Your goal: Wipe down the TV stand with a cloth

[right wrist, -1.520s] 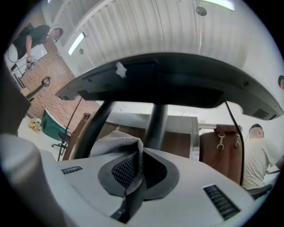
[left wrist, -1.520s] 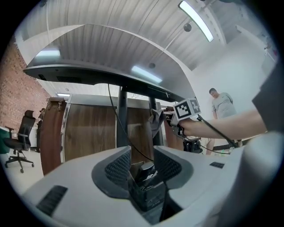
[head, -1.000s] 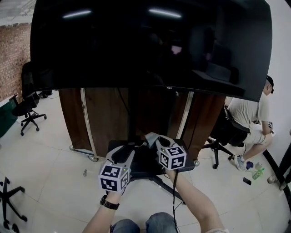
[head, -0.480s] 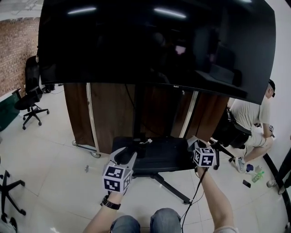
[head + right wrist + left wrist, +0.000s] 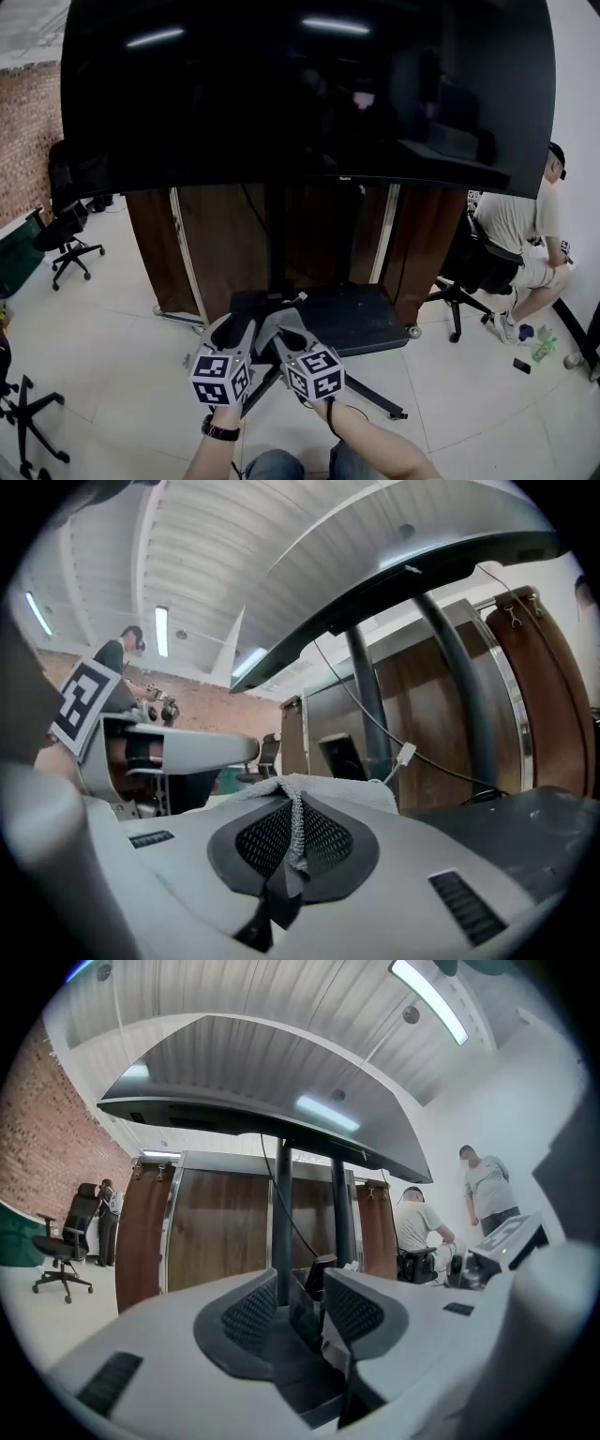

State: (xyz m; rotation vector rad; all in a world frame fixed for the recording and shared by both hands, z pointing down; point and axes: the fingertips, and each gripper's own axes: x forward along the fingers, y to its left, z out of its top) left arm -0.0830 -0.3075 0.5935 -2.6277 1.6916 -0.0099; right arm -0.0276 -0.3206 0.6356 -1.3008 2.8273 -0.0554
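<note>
The TV stand's black base shelf (image 5: 352, 317) lies low on the floor under a big dark TV (image 5: 309, 84), with its pole (image 5: 281, 1222) rising behind. My right gripper (image 5: 278, 330) hovers at the shelf's front left corner, shut on a grey cloth (image 5: 323, 787) that bulges out past its jaws. My left gripper (image 5: 242, 330) hangs close beside it on the left, open by a narrow gap with nothing in it (image 5: 302, 1288). A white cable plug (image 5: 299, 298) rests on the shelf.
Brown wooden panels on castors (image 5: 220, 246) stand behind the stand. A person sits on a chair at right (image 5: 517, 234), with a green bottle (image 5: 542, 350) on the floor. Office chairs stand at left (image 5: 64, 234) and lower left (image 5: 28, 422). The floor is pale tile.
My right gripper went from the shelf's middle out to its right end, then came back to the front left beside my left gripper. The left gripper barely moved.
</note>
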